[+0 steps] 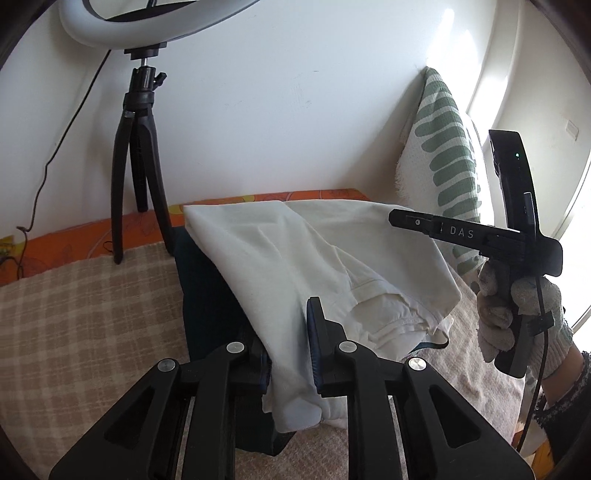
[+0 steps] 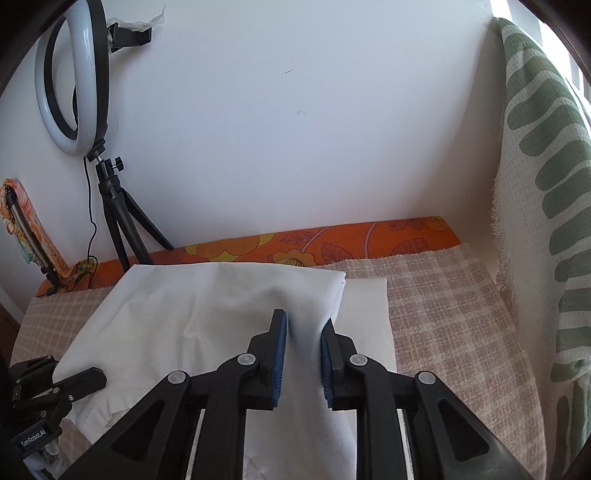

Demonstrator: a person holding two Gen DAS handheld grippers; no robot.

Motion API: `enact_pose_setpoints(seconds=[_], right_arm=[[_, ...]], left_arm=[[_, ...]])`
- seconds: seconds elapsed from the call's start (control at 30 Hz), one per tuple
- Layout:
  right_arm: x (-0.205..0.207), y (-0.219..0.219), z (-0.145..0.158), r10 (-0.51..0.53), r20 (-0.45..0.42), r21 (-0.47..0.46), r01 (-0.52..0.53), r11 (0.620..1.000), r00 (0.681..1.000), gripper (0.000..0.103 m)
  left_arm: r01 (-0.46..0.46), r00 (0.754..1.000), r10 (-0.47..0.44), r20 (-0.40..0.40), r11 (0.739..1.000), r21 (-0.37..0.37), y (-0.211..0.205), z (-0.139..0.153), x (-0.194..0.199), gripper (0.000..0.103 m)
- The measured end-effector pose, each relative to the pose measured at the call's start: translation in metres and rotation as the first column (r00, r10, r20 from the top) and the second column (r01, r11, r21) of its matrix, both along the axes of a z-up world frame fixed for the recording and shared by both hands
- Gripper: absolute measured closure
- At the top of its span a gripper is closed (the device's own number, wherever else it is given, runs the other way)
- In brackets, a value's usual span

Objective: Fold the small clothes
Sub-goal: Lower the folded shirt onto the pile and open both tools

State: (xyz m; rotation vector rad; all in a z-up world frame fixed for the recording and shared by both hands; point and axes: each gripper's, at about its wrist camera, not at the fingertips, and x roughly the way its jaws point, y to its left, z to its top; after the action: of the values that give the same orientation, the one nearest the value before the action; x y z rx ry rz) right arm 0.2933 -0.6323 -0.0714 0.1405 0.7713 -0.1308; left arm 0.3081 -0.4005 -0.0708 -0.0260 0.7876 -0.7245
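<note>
White garment (image 2: 221,314) lies folded on the checked cloth (image 2: 443,314), its edge between the slightly parted jaws of both left gripper (image 1: 291,347) and right gripper (image 2: 303,354), pads apparently not pressing it.

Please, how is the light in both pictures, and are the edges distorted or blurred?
Left wrist view: window glare burns out the right edge beside the green-patterned woven cloth; fisheye bends the white ring light. Right wrist view: softer, even daylight on the white cotton garment, dark round vignette at the corners; both sharp.
</note>
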Motion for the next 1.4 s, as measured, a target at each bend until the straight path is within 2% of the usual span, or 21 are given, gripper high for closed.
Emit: enact_pose_setpoints(seconds=[0.03, 0.07, 0.1, 0.13, 0.2, 0.27, 0.3, 0.4, 0.53, 0.77, 0.93, 1.4], right_arm=[[-0.002, -0.001, 0.001, -0.008, 0.003, -0.006, 0.008, 1.0, 1.0, 0.066], [-0.004, -0.001, 0.002, -0.014, 0.007, -0.008, 0.014, 1.0, 1.0, 0.065], [-0.005, -0.001, 0.004, -0.017, 0.014, -0.007, 0.017, 1.0, 1.0, 0.065], [-0.007, -0.001, 0.006, -0.022, 0.02, -0.007, 0.022, 1.0, 1.0, 0.063], [-0.011, 0.0, 0.01, -0.027, 0.026, -0.005, 0.027, 1.0, 0.999, 0.06], [-0.014, 0.003, 0.014, -0.032, 0.034, -0.009, 0.032, 0.999, 0.999, 0.047], [-0.017, 0.004, 0.016, -0.038, 0.039, -0.015, 0.039, 0.999, 0.999, 0.037], [-0.025, 0.01, 0.025, -0.051, 0.061, -0.028, 0.052, 0.998, 0.997, 0.033], [-0.035, 0.019, 0.036, -0.059, 0.083, -0.04, 0.062, 0.997, 0.995, 0.02], [-0.057, 0.038, 0.052, -0.077, 0.112, -0.057, 0.084, 0.995, 0.991, 0.012], [-0.081, 0.059, 0.065, -0.079, 0.141, -0.088, 0.092, 0.992, 0.987, 0.003], [-0.154, 0.134, 0.091, -0.084, 0.203, -0.12, 0.11, 0.987, 0.976, 0.0]], left_arm=[[0.002, 1.0, -0.002, 0.012, 1.0, 0.005, 0.001, 0.001, -0.003, 0.075], [0.002, 1.0, -0.002, 0.023, 1.0, 0.008, 0.001, 0.003, -0.005, 0.069], [-0.004, 0.999, 0.003, 0.036, 1.0, 0.014, 0.003, 0.005, -0.008, 0.055], [-0.012, 0.999, 0.011, 0.052, 1.0, 0.019, 0.004, 0.007, -0.011, 0.046], [-0.02, 0.997, 0.018, 0.078, 0.999, 0.026, 0.005, 0.011, -0.017, 0.042], [-0.012, 0.996, 0.009, 0.088, 0.999, 0.031, 0.006, 0.015, -0.02, 0.037], [-0.015, 0.995, 0.011, 0.095, 0.999, 0.034, 0.007, 0.017, -0.022, 0.034], [-0.021, 0.994, 0.018, 0.109, 0.999, 0.03, 0.012, 0.024, -0.027, 0.033], [-0.032, 0.993, 0.029, 0.113, 0.999, 0.022, 0.022, 0.033, -0.035, 0.033], [-0.044, 0.991, 0.042, 0.129, 0.999, 0.014, 0.04, 0.051, -0.055, 0.031], [-0.062, 0.986, 0.06, 0.156, 0.998, 0.01, 0.06, 0.065, -0.075, 0.025], [-0.084, 0.971, 0.083, 0.226, 0.996, -0.004, 0.128, 0.096, -0.142, 0.023]])
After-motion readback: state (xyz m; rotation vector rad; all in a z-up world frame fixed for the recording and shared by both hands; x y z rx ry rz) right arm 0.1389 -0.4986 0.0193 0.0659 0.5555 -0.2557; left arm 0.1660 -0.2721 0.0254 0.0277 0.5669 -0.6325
